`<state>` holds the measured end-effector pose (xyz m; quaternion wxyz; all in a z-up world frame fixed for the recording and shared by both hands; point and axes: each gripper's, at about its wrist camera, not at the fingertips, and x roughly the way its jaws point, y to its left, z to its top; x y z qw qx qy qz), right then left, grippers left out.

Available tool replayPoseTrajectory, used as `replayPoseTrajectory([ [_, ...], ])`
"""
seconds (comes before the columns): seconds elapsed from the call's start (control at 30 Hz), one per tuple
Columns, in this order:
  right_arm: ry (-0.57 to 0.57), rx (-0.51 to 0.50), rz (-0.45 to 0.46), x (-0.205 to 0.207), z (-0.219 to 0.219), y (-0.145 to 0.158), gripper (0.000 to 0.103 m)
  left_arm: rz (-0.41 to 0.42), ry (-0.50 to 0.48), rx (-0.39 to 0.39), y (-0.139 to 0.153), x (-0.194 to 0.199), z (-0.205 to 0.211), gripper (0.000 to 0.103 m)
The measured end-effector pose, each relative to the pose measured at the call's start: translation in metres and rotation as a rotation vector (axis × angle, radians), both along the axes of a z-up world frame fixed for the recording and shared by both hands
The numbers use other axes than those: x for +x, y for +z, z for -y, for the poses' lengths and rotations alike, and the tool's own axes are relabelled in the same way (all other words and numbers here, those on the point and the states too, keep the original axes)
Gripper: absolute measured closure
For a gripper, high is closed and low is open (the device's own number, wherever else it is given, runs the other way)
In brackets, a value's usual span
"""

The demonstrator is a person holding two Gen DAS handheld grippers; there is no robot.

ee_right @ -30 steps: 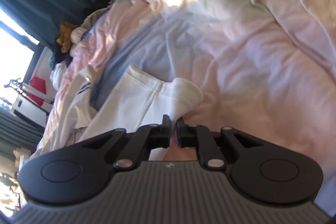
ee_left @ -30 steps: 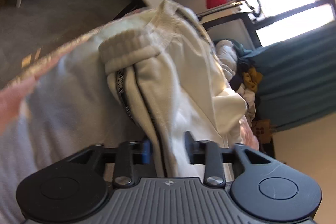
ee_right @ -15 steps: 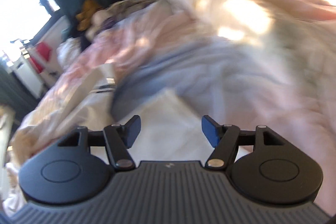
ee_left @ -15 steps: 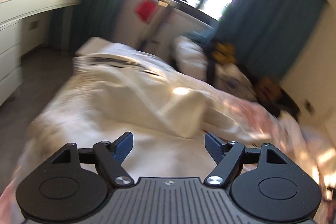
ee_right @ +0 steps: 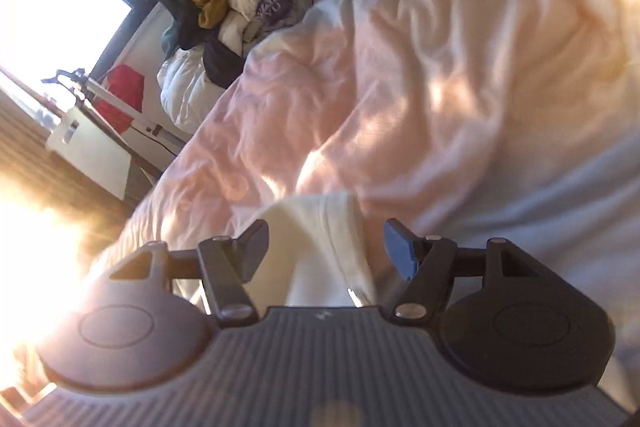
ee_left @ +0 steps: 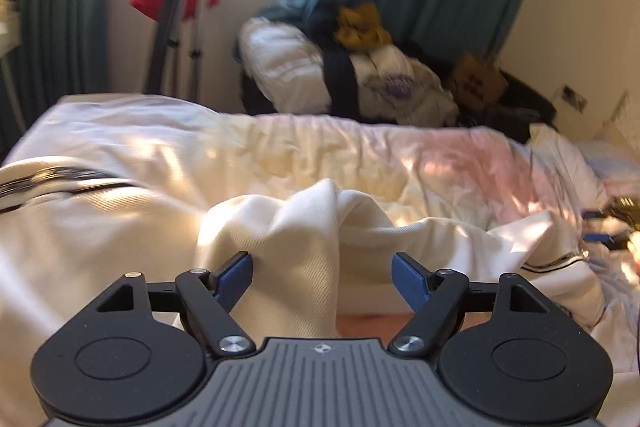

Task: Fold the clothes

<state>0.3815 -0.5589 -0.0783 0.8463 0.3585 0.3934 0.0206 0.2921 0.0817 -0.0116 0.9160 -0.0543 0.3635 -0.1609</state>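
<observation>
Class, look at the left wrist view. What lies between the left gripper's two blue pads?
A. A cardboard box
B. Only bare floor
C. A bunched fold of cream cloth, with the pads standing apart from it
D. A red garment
C: the cream garment bunches up between the pads of the open left gripper, and neither pad presses on it.

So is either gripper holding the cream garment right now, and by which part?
Neither. The left gripper and right gripper are both open; the cream garment lies on the bed, its folds rising between the pads untouched.
</observation>
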Motion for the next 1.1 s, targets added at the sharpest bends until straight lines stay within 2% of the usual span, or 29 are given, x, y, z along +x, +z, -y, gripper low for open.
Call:
replayPoseTrajectory([
  [0.07,0.032,0.027,-0.018,0.019,-0.004,-0.01,0.036,-0.032,-0.006,-0.001,-0.012,0.019,0.003,0.031],
  [0.1,0.052,0.03,-0.03,0.027,-0.006,-0.015,0.037,-0.049,-0.008,-0.002,-0.017,0.029,0.005,0.037],
  [0.13,0.066,0.018,-0.046,0.033,-0.008,-0.018,0.043,-0.069,-0.001,0.006,-0.024,0.037,0.006,0.042],
  [0.17,0.066,0.003,-0.065,0.037,-0.01,-0.021,0.048,-0.081,0.009,0.019,-0.028,0.044,0.006,0.055],
  [0.2,0.065,-0.012,-0.085,0.042,-0.012,-0.023,0.06,-0.091,0.019,0.034,-0.032,0.05,0.007,0.074],
  [0.23,0.057,-0.028,-0.097,0.044,-0.012,-0.023,0.083,-0.09,0.03,0.038,-0.032,0.051,0.005,0.083],
  [0.27,0.048,-0.048,-0.086,0.045,-0.013,-0.019,0.089,-0.086,0.04,0.038,-0.032,0.051,0.002,0.091],
  [0.37,0.028,-0.09,-0.013,0.045,-0.017,0.008,0.092,-0.046,0.051,-0.005,-0.016,0.04,-0.009,0.095],
  [0.43,0.015,-0.1,0.065,0.044,-0.018,0.038,0.092,0.0,0.044,-0.027,0.0,0.027,-0.014,0.096],
  [0.53,-0.004,-0.123,0.261,0.029,-0.019,0.097,0.092,0.075,0.025,-0.084,0.023,-0.001,-0.019,0.096],
  [0.6,-0.024,-0.144,0.432,0.007,-0.016,0.133,0.093,0.145,0.012,-0.077,0.034,-0.025,-0.018,0.096],
  [0.7,-0.06,-0.197,0.592,-0.033,-0.002,0.156,0.092,0.213,-0.003,-0.076,0.035,-0.062,-0.01,0.096],
  [0.77,-0.078,-0.236,0.573,-0.053,0.009,0.144,0.092,0.207,0.002,-0.103,0.026,-0.08,-0.006,0.095],
  [0.87,-0.079,-0.287,0.43,-0.076,0.024,0.094,0.091,0.141,0.017,-0.123,0.001,-0.096,0.002,0.094],
  [0.9,-0.082,-0.27,0.353,-0.082,0.029,0.069,0.091,0.106,0.014,-0.116,-0.009,-0.098,0.006,0.094],
  [1.0,-0.093,-0.216,0.138,-0.101,0.041,0.003,0.088,0.056,-0.032,0.0,-0.032,-0.101,0.025,0.092],
  [1.03,-0.099,-0.198,0.083,-0.109,0.043,-0.014,0.088,0.057,-0.034,0.013,-0.035,-0.102,0.027,0.092],
  [1.1,-0.146,-0.156,0.056,-0.123,0.047,-0.025,0.083,0.068,-0.033,0.027,-0.04,-0.105,0.027,0.089],
])
